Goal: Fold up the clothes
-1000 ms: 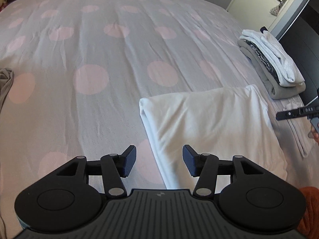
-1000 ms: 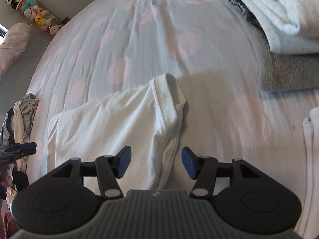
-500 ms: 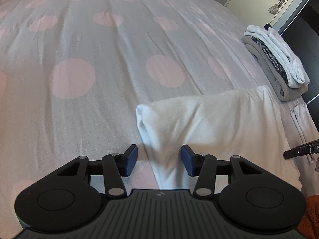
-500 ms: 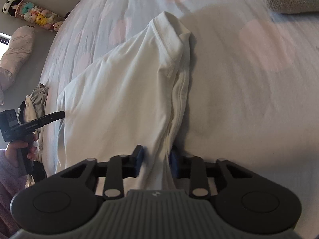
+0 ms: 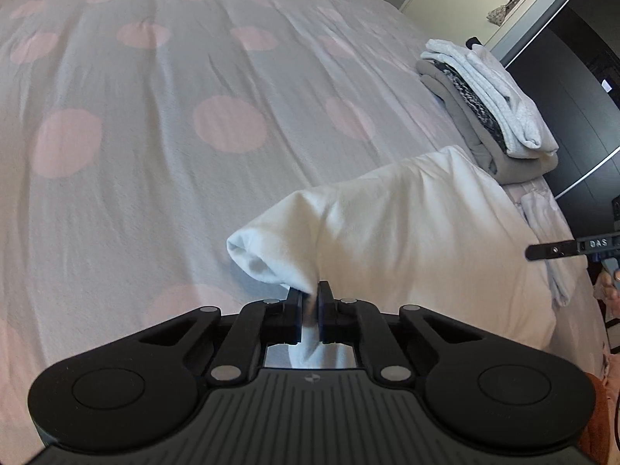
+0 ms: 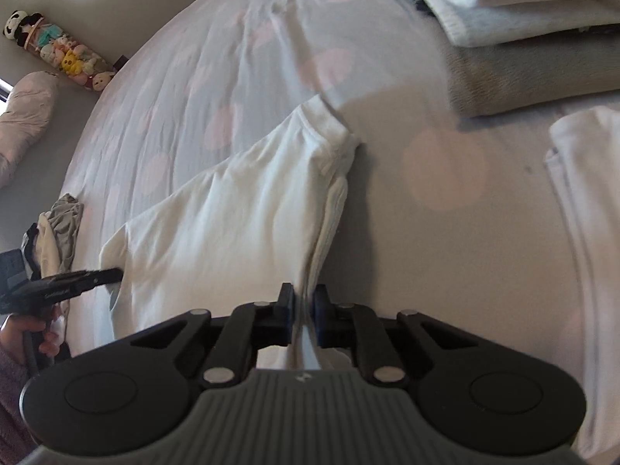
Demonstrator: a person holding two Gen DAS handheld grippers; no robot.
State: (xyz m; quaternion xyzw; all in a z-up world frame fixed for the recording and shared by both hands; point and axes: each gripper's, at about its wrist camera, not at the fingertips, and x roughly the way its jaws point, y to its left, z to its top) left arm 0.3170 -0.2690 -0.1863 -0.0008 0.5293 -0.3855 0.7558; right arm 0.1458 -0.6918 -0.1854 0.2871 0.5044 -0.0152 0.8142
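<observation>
A partly folded white shirt [image 5: 407, 232] lies on the bed with pink dots [image 5: 155, 155]. My left gripper [image 5: 309, 294] is shut on the shirt's near left corner and lifts it a little off the bed. In the right wrist view the same white shirt [image 6: 232, 213] stretches away to the left. My right gripper [image 6: 302, 298] is shut on its near right edge, which rises off the bed. The left gripper [image 6: 112, 273] shows at the shirt's far corner, and the right gripper [image 5: 542, 250] shows at the right edge of the left wrist view.
A stack of folded grey and white clothes [image 5: 488, 108] sits at the bed's right side, also close ahead in the right wrist view [image 6: 523, 38]. Another white garment [image 6: 581, 213] lies to the right. Unfolded clothes [image 6: 62, 224] lie at the far left. Plush toys [image 6: 66, 54] line the wall.
Both grippers have shut on the white shirt: the left on its near corner, the right on its edge. Both grasped parts now rise off the bed.
</observation>
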